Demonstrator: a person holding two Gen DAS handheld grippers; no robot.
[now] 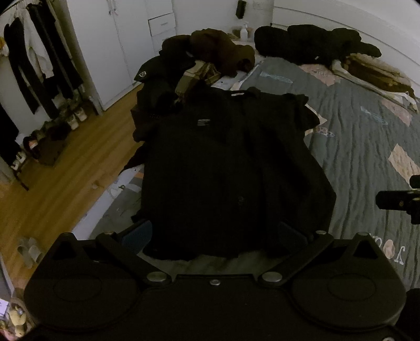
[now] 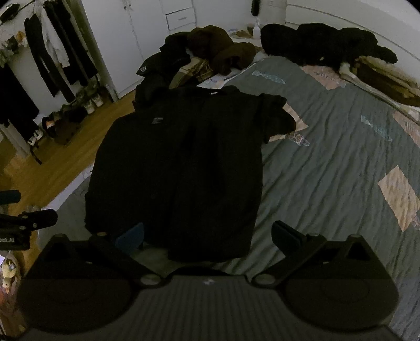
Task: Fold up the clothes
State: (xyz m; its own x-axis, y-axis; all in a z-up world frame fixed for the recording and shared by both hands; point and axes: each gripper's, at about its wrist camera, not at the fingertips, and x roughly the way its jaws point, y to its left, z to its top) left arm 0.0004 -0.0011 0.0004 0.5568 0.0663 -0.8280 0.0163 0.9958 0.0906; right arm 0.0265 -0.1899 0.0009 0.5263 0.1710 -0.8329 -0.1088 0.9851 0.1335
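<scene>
Shirt (image 2: 178, 168) lies spread flat on the bed (image 2: 328, 162), collar far, hem near, right sleeve tucked inward; no fold across the body shows, so folding looks largely left; left gripper (image 1: 214, 233) and right gripper (image 2: 207, 236) hover at the hem, both released; unfolded heaps (image 2: 215, 52) wait beyond.

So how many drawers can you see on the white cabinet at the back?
2: an upper drawer and a lower drawer stacked directly below it on the white cabinet. Clothes on the bed may hide more lower down.
</scene>
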